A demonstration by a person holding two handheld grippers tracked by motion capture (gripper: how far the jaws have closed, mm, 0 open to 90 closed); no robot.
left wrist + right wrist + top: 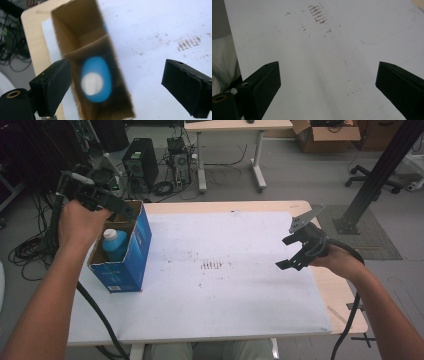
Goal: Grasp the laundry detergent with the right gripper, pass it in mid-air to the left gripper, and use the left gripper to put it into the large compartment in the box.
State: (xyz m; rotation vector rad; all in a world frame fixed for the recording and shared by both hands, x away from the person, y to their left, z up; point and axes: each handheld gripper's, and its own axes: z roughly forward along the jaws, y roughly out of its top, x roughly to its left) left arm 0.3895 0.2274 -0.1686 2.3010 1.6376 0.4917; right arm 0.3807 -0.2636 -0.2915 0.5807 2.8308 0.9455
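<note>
We see the tabletop [220, 320] covered by a white sheet [225, 285] with a patch of brown marks [211, 265] near its middle. At the left edge of the sheet stands a blue carton [131, 255], open at the top, its long side running from near to far. Inside it, in the nearer compartment, a blue bottle [114, 244] stands upright with its long axis vertical and its white cap [109, 233] pointing up; in the left gripper view we look straight down on that cap. Our left gripper [107, 205] hangs over the far end of the carton, above the bottle, its fingers [53, 86] spread well apart with nothing touching them and the bottle showing in the gap below. Our right gripper [295, 252] hovers well apart from the carton, over the right side of the sheet, its fingers [265, 82] likewise wide apart around bare sheet.
</note>
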